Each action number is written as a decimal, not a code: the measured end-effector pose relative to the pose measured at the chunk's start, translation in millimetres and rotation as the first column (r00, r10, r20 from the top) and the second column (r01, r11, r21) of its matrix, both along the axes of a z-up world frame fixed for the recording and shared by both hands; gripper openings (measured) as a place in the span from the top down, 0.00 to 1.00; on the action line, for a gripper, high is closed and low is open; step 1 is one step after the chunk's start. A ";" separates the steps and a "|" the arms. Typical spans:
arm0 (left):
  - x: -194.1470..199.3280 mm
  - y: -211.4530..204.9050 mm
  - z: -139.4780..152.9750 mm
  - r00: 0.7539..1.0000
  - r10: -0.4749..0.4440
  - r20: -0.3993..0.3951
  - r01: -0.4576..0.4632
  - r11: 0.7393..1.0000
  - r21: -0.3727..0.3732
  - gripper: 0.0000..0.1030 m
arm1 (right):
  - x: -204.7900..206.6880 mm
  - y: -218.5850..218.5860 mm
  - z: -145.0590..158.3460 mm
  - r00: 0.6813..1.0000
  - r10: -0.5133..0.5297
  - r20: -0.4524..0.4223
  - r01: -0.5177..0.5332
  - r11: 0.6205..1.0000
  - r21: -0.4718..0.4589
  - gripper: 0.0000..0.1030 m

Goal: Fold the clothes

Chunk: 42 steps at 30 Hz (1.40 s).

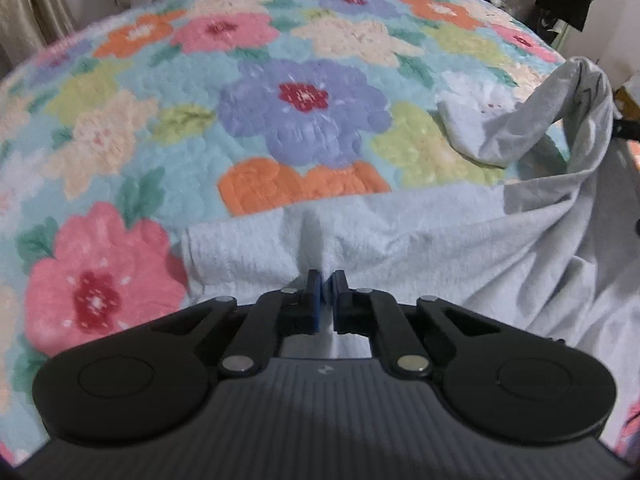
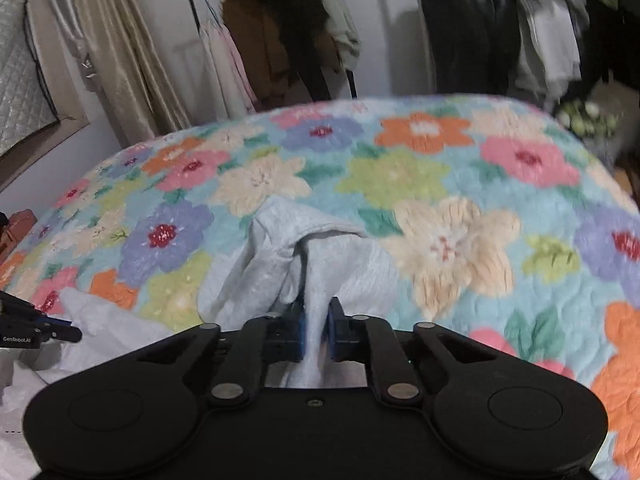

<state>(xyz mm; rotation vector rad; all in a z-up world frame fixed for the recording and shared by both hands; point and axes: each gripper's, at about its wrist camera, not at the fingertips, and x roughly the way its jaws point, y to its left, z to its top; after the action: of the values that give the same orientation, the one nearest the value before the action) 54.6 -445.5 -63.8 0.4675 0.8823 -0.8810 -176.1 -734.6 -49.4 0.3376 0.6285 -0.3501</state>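
Observation:
A pale grey garment [image 1: 400, 236] lies on a flowered bed cover [image 1: 280, 100]. My left gripper [image 1: 327, 280] is shut on a pinch of the garment's near edge, the cloth puckering up between its blue pads. In the right wrist view my right gripper [image 2: 316, 308] is shut on a raised fold of the same grey garment [image 2: 280, 248], which bunches up and hangs between the pads. The lifted part shows at the right edge of the left wrist view, and the left gripper's tip [image 2: 60, 330] shows at the left edge of the right wrist view.
The flowered bed cover [image 2: 440, 184] stretches far ahead of both grippers. Behind the bed stand a rack of hanging clothes [image 2: 280, 40], beige curtains [image 2: 112, 52] and dark garments [image 2: 480, 32]. White cloth [image 2: 100, 332] lies at the lower left of the right wrist view.

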 end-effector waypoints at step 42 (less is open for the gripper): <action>55.4 32.5 -34.3 0.927 0.331 -0.177 -0.339 0.941 -0.015 0.00 | 4.4 -7.4 -22.3 0.995 -0.092 -0.027 0.094 0.990 0.104 0.66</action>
<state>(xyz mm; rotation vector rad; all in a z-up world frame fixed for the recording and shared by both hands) 110.1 -413.0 -98.1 0.1916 1.0621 -0.6298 -171.7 -742.0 -71.7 0.4659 0.6553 -0.4114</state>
